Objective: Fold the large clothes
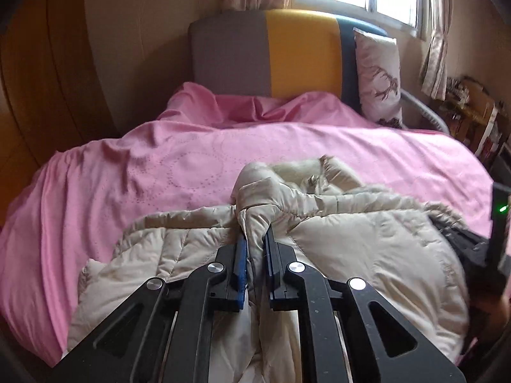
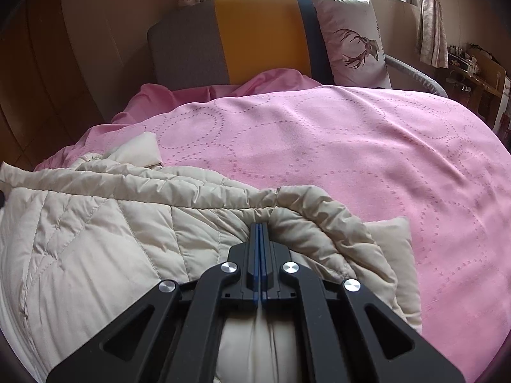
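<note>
A large cream quilted puffer coat with a fur-trimmed hood lies crumpled on a pink bed cover. My left gripper is shut on a thick bunched fold of the coat, which fills the gap between its blue pads. In the right wrist view the coat spreads over the near left of the bed. My right gripper is shut, with its pads pressed together on the coat's rolled edge. The right gripper's body shows at the left wrist view's right edge.
The bed has a grey, yellow and dark blue headboard under a window. A white pillow with a deer print leans at the head. Cluttered shelves stand to the right, wooden panels to the left. The pink cover lies open beyond the coat.
</note>
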